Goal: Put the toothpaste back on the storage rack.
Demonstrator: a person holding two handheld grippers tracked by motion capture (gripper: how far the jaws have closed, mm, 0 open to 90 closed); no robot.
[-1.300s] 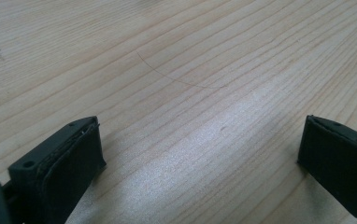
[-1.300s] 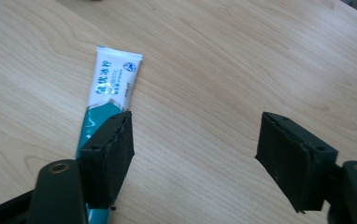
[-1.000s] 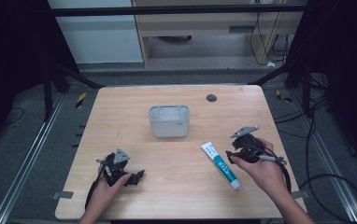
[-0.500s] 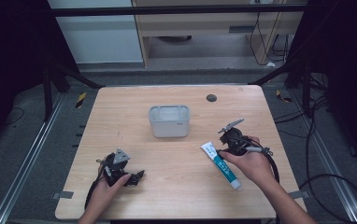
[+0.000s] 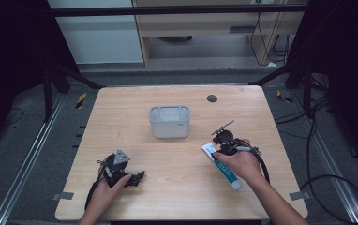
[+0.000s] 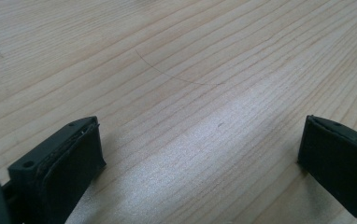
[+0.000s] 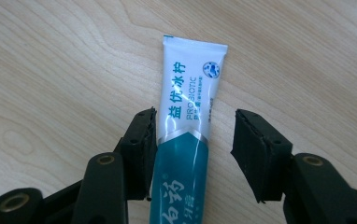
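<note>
Item 1, right claw point(image 7: 193, 144): jaws part open and straddling the toothpaste tube point(image 7: 186, 130). I see one jaw touching the tube's side and the other a small gap clear, so nothing is clamped yet. The tube lies flat between the jaws, crimped white end pointing away from the claw, teal body running back beneath it. I judge this a pre-grasp set across the tube's width.

Item 2, left claw point(image 6: 200, 154): jaws wide apart and empty, bare wooden table point(image 6: 190, 70) between and ahead of them. In the high view it point(image 5: 121, 168) rests low near my edge, apparently parked.

Item 3, grey open-topped bin point(image 5: 169, 121): beyond both claws, nearer the right one, a likely destination.

Item 4, small dark round spot point(image 5: 212, 98): farther still; I cannot tell what it is.
</note>
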